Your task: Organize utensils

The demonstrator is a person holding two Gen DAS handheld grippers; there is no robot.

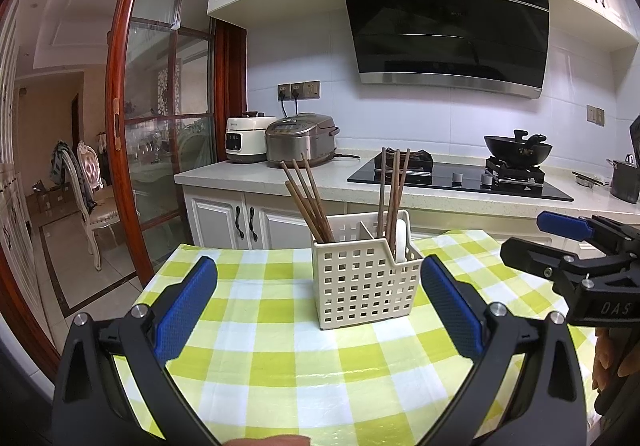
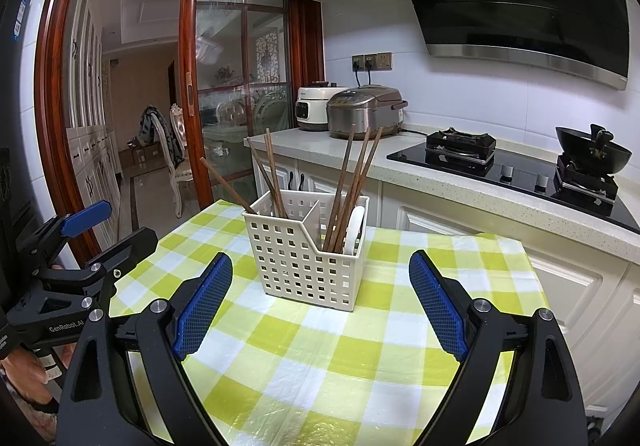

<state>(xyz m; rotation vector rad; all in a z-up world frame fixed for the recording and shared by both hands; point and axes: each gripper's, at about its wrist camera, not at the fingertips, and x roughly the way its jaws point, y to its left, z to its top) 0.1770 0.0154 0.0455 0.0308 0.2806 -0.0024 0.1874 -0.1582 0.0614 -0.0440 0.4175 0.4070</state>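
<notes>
A cream perforated utensil caddy (image 1: 366, 284) (image 2: 306, 264) with two compartments stands on the green-and-white checked tablecloth (image 1: 280, 362) (image 2: 320, 358). Brown chopsticks (image 1: 308, 198) (image 2: 272, 174) lean in its left compartment. More chopsticks (image 1: 394, 190) (image 2: 354, 182) and a white spoon (image 1: 401, 240) (image 2: 354, 228) stand in the right one. My left gripper (image 1: 320, 288) is open just short of the caddy, nothing between its blue pads. My right gripper (image 2: 320, 298) is also open and empty, facing the caddy. Each gripper shows at the edge of the other's view: right gripper (image 1: 532, 238), left gripper (image 2: 116, 224).
Behind the table runs a counter (image 1: 256, 178) with two rice cookers (image 1: 300, 140) (image 2: 362, 112), a black cooktop (image 1: 460, 178) with a wok (image 1: 518, 152) (image 2: 592, 152), and a range hood (image 1: 448, 18) above. A wood-framed glass sliding door (image 1: 160, 126) and chair (image 1: 94, 198) lie left.
</notes>
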